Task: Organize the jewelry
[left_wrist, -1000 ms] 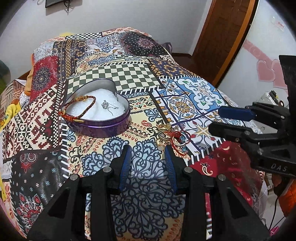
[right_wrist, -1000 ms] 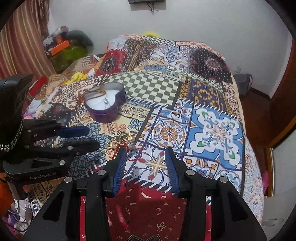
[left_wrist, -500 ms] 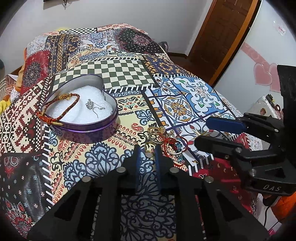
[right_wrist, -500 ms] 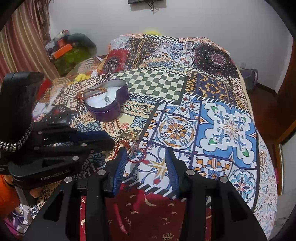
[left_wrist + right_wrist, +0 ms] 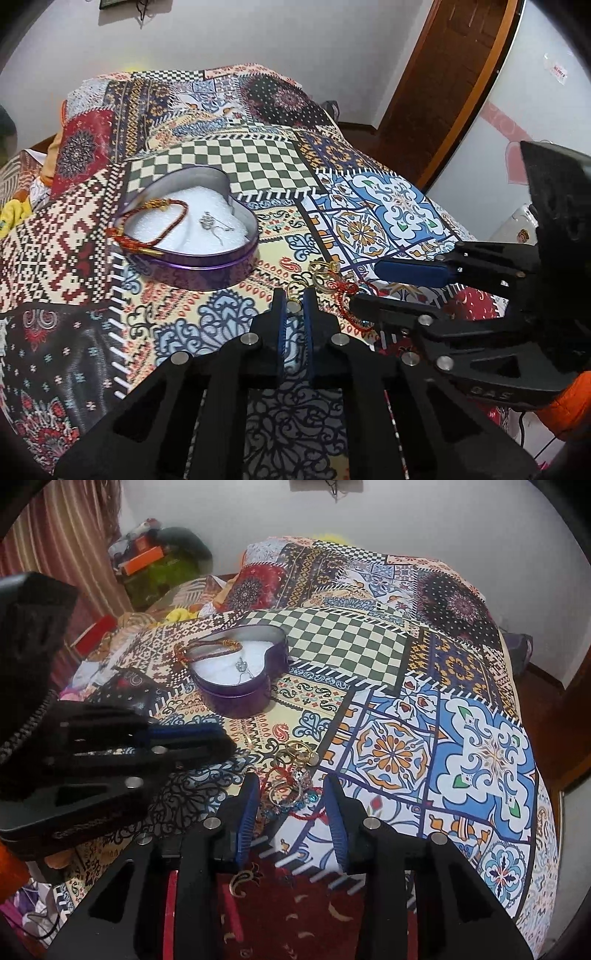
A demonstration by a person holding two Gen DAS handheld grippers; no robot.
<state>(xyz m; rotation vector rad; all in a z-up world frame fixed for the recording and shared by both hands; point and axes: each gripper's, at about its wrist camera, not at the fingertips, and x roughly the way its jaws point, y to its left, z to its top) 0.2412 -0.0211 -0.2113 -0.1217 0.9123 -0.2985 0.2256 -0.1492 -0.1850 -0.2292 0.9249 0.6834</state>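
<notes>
A little pile of jewelry (image 5: 291, 786) lies on the patterned bedspread (image 5: 480, 753): gold rings, a red cord and a sparkly bit, all tangled together. A small gold ring (image 5: 294, 305) at the near edge of the pile sits right between the tips of the left gripper (image 5: 294, 314). A second ago those jaws stood wide apart over bare cloth. They have just been closing, and now they are almost together, with only a thin gap where the ring sits. It looks like they pinch the ring, but I cannot be sure the pads really press on it.

The right gripper (image 5: 291, 801) has come in closer to the pile too. Its jaws have just been closing a little, and now they stand about half open, one on each side of the tangle. The pads do not seem to touch it yet.

Farther back on the bed is the purple heart-shaped tin (image 5: 192, 236), well apart from the pile. A red and gold bracelet (image 5: 155, 225) hangs over its rim, and a small silver piece (image 5: 208, 223) lies on the white padding inside.

So I think the picking-up step has started. The ring probably has to go into the tin next, and the red cord may drag along with it
</notes>
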